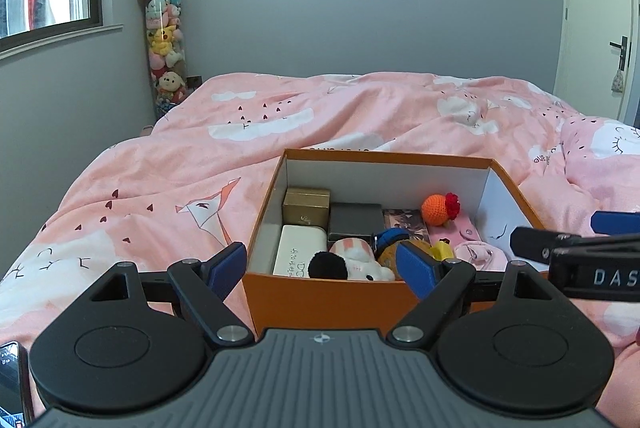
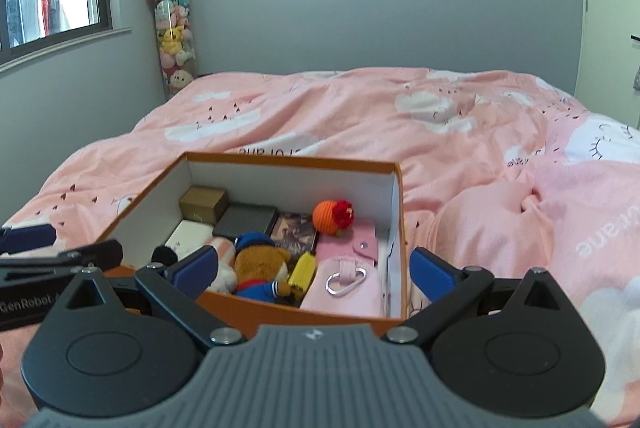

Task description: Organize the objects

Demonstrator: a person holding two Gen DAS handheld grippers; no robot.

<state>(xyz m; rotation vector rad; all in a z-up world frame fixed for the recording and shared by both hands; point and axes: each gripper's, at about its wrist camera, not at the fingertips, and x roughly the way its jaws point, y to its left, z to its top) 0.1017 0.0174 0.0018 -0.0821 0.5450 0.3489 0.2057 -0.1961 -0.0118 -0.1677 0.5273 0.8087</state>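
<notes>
Orange cardboard box [image 2: 304, 316] holds plush toys, perhaps a crocheted ball [image 2: 326, 214]; both grippers' fingers apart, empty.

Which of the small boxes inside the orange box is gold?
The gold box in the far left corner; the one right of it is dark grey, the one nearer is white.

Box open on top, packed; bed around it free.

The orange box [image 2: 304, 312] has no lid, so entry is from above, but toys and small cases cover its floor edge to edge. Its tall walls block side entry. The pink bed cover [image 2: 400, 116] beyond and to both sides lies bare. Left gripper [image 1: 322, 264] and right gripper [image 2: 314, 270] crowd the near wall.
</notes>
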